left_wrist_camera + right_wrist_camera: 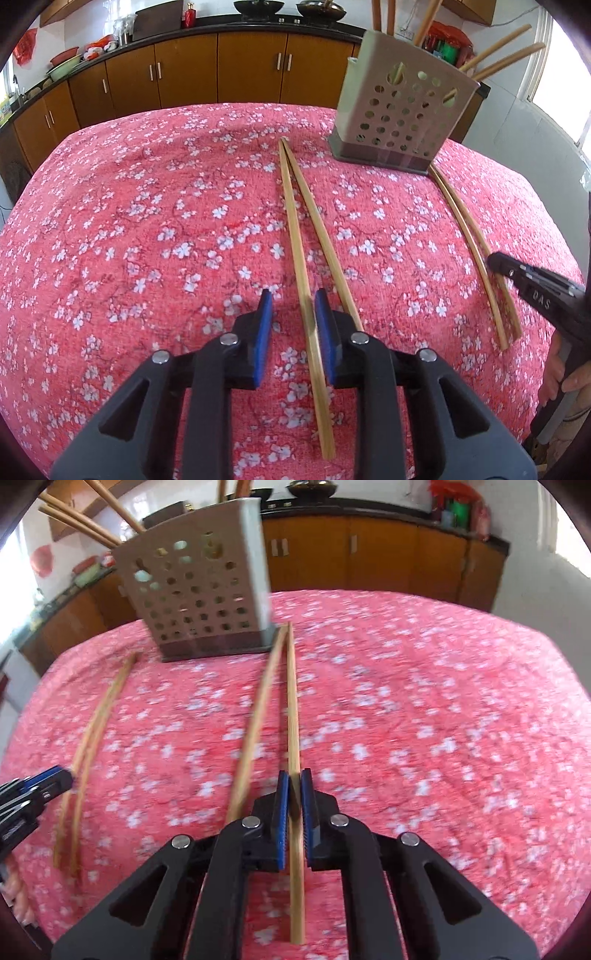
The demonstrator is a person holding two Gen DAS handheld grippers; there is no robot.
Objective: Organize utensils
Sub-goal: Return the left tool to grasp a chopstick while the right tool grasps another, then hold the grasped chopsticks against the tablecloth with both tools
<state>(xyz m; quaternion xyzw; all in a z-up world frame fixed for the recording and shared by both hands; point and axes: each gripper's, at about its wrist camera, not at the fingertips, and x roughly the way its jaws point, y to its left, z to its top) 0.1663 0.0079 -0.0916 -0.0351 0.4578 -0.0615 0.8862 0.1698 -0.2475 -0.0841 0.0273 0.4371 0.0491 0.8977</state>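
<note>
1. Left wrist view: left claw (pixel 292 306), blue pads (pixel 264 332) apart, one chopstick of the left pair (pixel 295 229) lying between them against the right-hand pad, no clamping visible; its mate lies outside the right-hand pad; the two sticks meet at their far tips.
2. Same view only: right claw (pixel 496 263) enters from the right edge, its tip at the right pair (pixel 469 236); a hand (pixel 565 373) grips its handle; whether it pinches cannot be read here.
3. Right wrist view: right claw (pixel 294 779), pads together and clamped on one chopstick (pixel 293 701) of the right pair; the stick runs straight back between the pads; its mate (pixel 258 709) lies free just to the left, curving under the claw body.
4. Same view only: left claw (pixel 55 779) at the left edge, its tip beside the left pair (pixel 99 716); picture blurred.
5. Holder (pixel 402 110), perforated grey box on a dark base, stands upright at the far side of the desk (pixel 147 221), several chopsticks already leaning out of its top; the far ends of the right pair reach its base corner.
6. Desk covering: pink cloth with white blossoms.
7. Surroundings: brown cabinets (pixel 184 74) under a dark counter; bowls and bottles on top; window at the right edge.
</note>
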